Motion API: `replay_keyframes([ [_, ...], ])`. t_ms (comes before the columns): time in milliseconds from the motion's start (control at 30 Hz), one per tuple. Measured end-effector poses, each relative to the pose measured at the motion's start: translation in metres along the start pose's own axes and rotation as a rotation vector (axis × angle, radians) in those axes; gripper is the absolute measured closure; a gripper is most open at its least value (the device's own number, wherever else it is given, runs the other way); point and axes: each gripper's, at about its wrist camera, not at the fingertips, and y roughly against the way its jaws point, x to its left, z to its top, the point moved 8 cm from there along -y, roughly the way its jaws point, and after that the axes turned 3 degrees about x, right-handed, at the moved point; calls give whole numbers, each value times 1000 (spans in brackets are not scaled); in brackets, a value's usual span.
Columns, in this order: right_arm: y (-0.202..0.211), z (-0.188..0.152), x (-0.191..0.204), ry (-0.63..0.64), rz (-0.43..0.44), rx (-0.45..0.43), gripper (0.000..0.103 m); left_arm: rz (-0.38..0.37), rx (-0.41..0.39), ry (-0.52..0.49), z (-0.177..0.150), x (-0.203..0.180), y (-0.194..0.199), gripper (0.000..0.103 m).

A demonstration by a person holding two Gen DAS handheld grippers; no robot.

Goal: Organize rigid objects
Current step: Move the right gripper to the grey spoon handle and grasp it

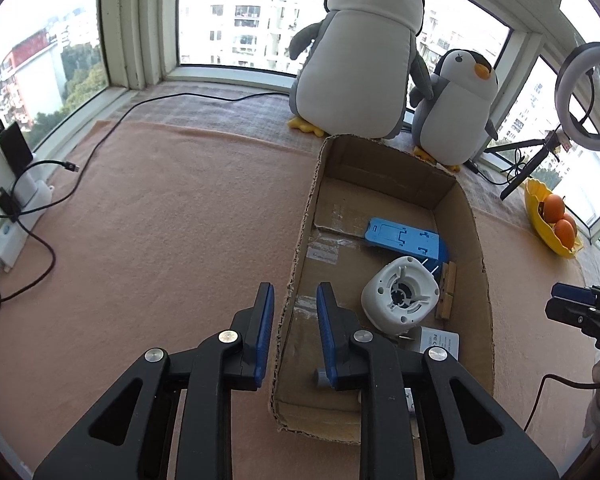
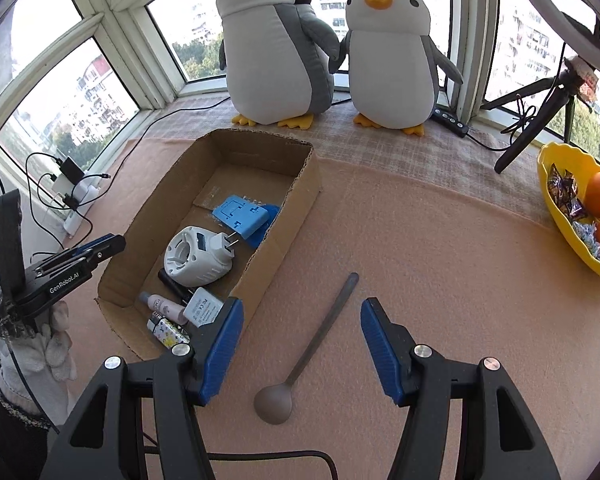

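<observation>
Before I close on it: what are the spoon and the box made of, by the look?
Spoon: looks like metal with a dull, brushed grey finish and no bright glare; coated plastic cannot be ruled out. Box: brown corrugated cardboard, matte, with ragged cut rims and clear tape on its floor.

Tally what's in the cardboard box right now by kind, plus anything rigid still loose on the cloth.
Blue phone stand: 1
White plug-in device: 1
White charger: 1
Small bottle: 1
Patterned lighter: 1
Wooden clothespin: 1
Black stick-like item, unclear: 1
Spoon, loose on the cloth: 1
Total: 8
</observation>
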Motion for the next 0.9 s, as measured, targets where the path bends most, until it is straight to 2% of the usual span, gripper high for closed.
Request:
replay_keyframes([
  [100,-8,-11,-3,-26,20,52,48,0,-24,9,1,3,14,83],
  [267,-34,-31,-1,-82,61,185,69,-6,-66,46,-2,15,40,83],
  [433,-59,-44,1,-148,62,281,74,-13,-97,79,-13,28,62,83],
  [667,-82,-47,5,-162,-27,328,77,-19,-118,122,-31,48,80,83],
  [900,-94,-50,16,-116,-111,352,80,-21,-130,175,-39,68,87,83],
])
